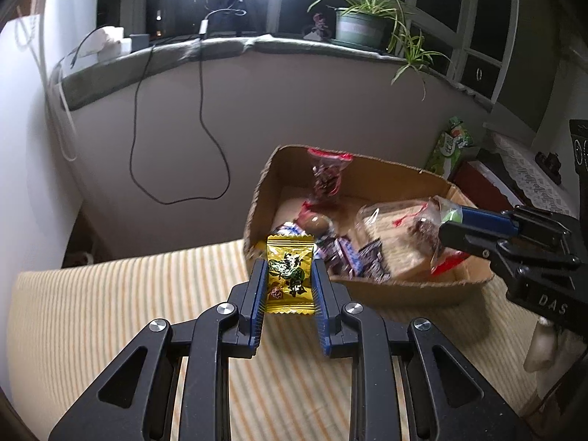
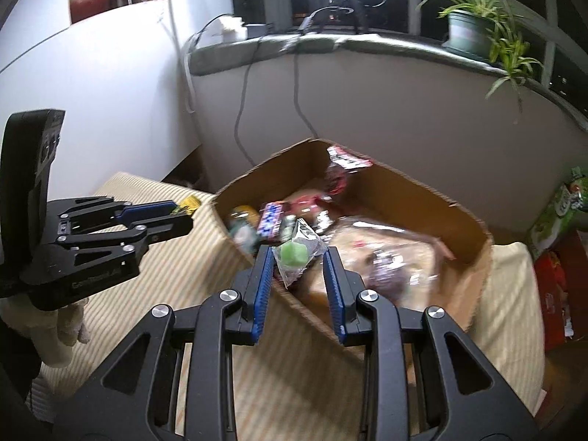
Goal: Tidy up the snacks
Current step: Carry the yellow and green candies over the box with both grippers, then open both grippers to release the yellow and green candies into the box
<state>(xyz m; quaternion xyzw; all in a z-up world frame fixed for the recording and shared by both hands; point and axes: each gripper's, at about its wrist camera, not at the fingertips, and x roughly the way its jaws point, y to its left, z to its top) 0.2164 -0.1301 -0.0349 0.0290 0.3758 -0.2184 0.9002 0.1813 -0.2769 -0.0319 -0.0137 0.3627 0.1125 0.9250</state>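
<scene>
Worktop, covered w/ cream-and-yellow striped cloth, fills the lower half of both views. Wall and grey window sill behind; dark cable hangs from the sill; potted plant on the sill at right.

Cardboard box stands open-topped on the worktop, far right part of the cloth. Inside: clear-wrapped bread pack toward the right side; red-topped clear bag leaning upright against the far wall; blue-white wrapped bars and a brown round sweet near the front-left corner. Contents partly blurred in right wrist view. Green snack bag stands outside the box, beyond its right end, beside a red box.

Left tool: blue-padded fingers pinch a gold sachet by its two side edges, sachet upright, off the cloth, just in front of the box's near-left corner. In right wrist view the same tool shows at left w/ yellow wrapper tip at the finger ends.

Right tool: over the box's near wall; a clear wrapper w/ green candy sits between the fingers. Left finger touches the wrapper; contact on the right finger can't be told here. Left wrist view shows this tool side-on w/ fingers closed together on the green piece, above the bread pack.
</scene>
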